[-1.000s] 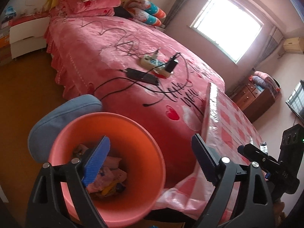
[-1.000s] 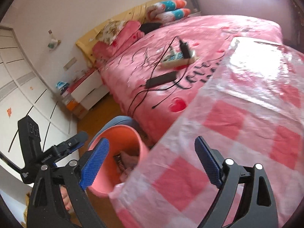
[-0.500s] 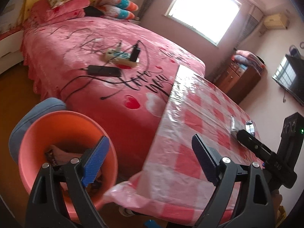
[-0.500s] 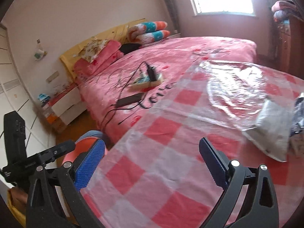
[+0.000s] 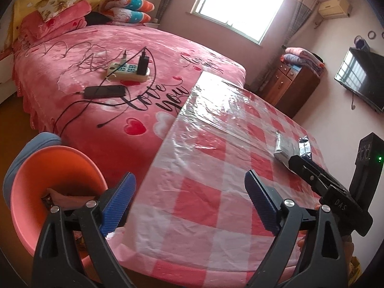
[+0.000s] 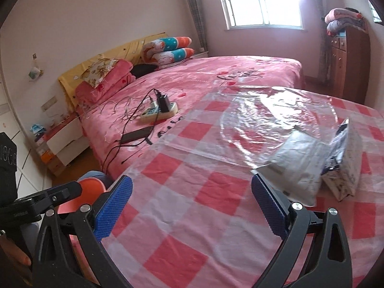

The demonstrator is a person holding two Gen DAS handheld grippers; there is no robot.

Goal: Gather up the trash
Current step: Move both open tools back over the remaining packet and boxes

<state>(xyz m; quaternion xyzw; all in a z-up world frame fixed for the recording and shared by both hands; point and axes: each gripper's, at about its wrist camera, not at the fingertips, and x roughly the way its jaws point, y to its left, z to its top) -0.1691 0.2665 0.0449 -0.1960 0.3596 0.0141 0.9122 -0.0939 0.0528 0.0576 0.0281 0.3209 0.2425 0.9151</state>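
Jaws wide, empty; crumpled silver wrappers [image 6: 309, 163] on checked tablecloth [image 6: 182, 216]

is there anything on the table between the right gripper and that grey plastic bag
Nothing visible. The right gripper hangs with its jaws open and empty above bare checked tablecloth, and the grey plastic bag lies just past its right fingertip. A small printed packet leans beside the bag on its far side, not in the path.

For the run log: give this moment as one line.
left gripper: open, empty, jaws just opening | right gripper: open, empty | silver pouch: on table | orange bin: beside table
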